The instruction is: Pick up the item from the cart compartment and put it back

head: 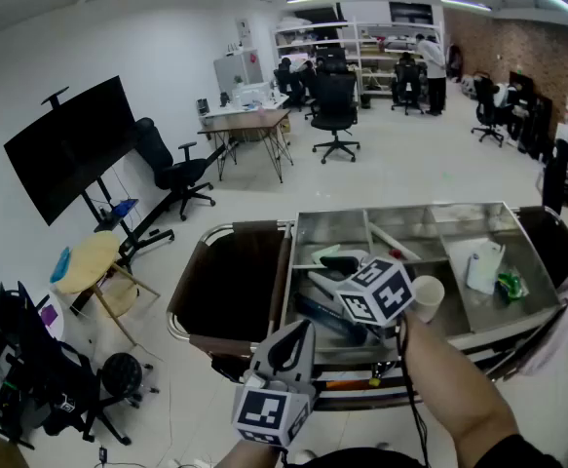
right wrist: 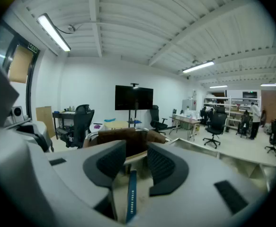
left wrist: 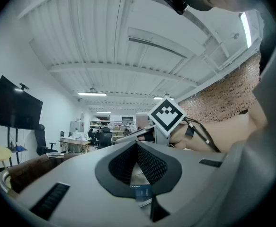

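Note:
The metal cart tray (head: 400, 208) has several compartments. My right gripper (head: 350, 266) is low over the left one, which holds dark blue packs (head: 318, 318); its marker cube hides the jaws from the head camera. In the right gripper view its jaws (right wrist: 137, 157) stand wide, with a flat beige box with a blue printed stripe (right wrist: 130, 193) filling the gap between the pads. My left gripper (head: 301, 328) hovers at the cart's near edge. In its own view the pad tips (left wrist: 137, 145) meet and hold nothing, and a blue printed pack (left wrist: 140, 191) shows below them.
A paper cup (head: 427, 295) stands in the middle compartment, and a white bag (head: 483, 266) with a green item (head: 510, 283) lies in the right one. The cart's brown left bin (head: 235, 281) is beside my grippers. A yellow stool (head: 89, 261), black TV (head: 69, 144) and office chairs (head: 176, 169) stand to the left.

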Available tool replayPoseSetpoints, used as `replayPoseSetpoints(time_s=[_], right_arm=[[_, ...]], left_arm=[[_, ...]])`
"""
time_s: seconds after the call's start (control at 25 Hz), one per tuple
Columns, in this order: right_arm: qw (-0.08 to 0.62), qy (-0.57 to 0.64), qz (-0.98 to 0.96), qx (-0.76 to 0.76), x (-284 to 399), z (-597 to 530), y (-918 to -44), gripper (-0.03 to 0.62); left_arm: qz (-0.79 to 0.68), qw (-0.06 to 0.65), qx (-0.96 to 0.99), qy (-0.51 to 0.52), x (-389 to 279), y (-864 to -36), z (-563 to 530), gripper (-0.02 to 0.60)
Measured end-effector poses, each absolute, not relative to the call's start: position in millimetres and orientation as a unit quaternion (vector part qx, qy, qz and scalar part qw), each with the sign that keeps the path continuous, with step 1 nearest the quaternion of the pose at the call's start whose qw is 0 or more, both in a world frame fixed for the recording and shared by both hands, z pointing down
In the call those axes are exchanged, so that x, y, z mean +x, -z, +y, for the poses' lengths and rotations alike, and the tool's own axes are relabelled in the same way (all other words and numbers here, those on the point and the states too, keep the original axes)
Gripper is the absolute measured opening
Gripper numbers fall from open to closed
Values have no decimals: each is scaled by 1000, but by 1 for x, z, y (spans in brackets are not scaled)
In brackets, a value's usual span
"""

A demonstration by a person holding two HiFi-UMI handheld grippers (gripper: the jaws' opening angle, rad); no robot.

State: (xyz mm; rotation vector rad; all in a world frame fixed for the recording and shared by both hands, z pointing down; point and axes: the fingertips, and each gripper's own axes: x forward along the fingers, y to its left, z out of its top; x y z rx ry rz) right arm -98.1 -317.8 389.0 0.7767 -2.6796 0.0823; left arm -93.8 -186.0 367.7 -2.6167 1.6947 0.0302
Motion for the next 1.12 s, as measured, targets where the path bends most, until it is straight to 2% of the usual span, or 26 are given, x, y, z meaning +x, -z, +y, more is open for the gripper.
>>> replayPoseSetpoints(time_s=[0.12, 0.6, 0.88, 1.12], right_arm=[[206, -46, -940, 269, -105, -325, -417, 181], [317, -61, -914, 247, -134, -337, -490, 181], [402, -57, -885, 228, -135, -337, -536, 181], [444, -87, -866, 214, -130, -335, -569, 181]], left_arm=[[545, 13, -838, -10, -98, -368, -186, 0], [554, 8, -832, -15, -110, -369, -187, 0], [556, 7, -831, -14, -111, -371, -188, 0], [559, 5, -829, -14, -117, -374, -189, 0]])
